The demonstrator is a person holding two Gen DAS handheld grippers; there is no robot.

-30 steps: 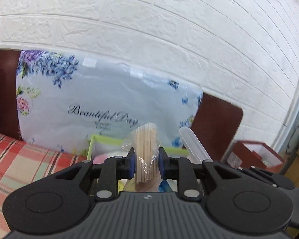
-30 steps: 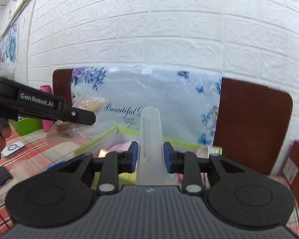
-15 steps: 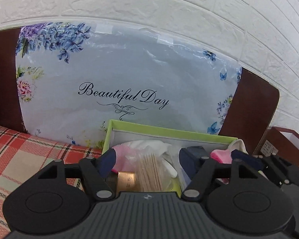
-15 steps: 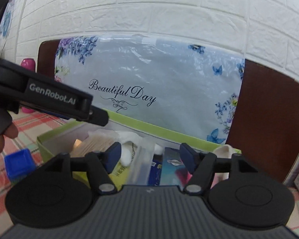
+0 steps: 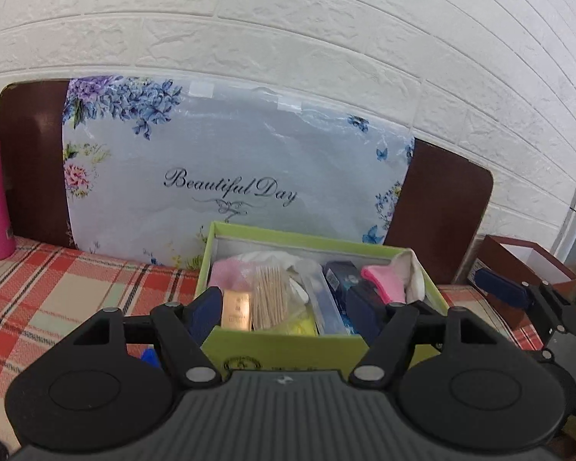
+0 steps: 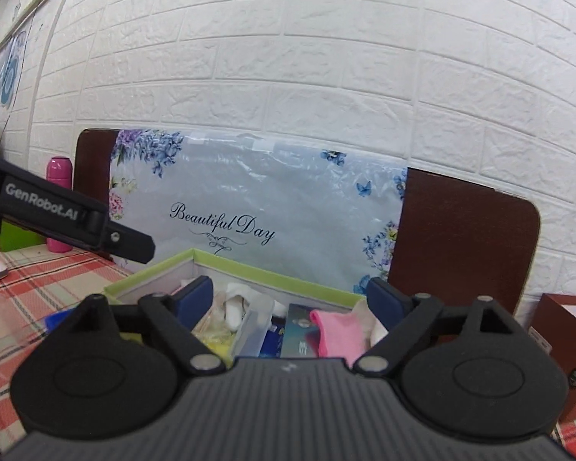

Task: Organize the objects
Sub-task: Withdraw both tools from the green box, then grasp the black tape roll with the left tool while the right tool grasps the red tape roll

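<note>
Left gripper (image 5: 284, 307): jaws spread wide, nothing between the pads; it hangs over the near wall of the green box (image 5: 288, 349). Right gripper (image 6: 288, 299): jaws opening at this moment, also empty, over the same box from its right side.

Task items are in the box, on the checked worktop (image 5: 57, 292). Toothpick bundle (image 5: 268, 296) in its clear wrap stands near box centre; gold bar (image 5: 237, 309) just beside it at 9 o'clock. Clear plastic case (image 5: 320, 299) lies at 3 o'clock of the toothpicks, leaning along a blue carton (image 5: 340, 272). Pink item (image 5: 380, 280) and white cloth (image 5: 412, 272) fill the 2 o'clock corner.

Risks, as judged:
- The box is crowded. The case appears propped, not flat; a pad clipping it could tip it over the near wall.
- The toothpick wrap is loose film. A fingertip catching it could drag the bundle back out.
- Both grippers share a narrow space, the left one's finger at 9 o'clock in the right wrist view; moving them together could knock them into each other.
- A pad hooking the cardboard rim could shift or tilt the box, which looks light.
</note>
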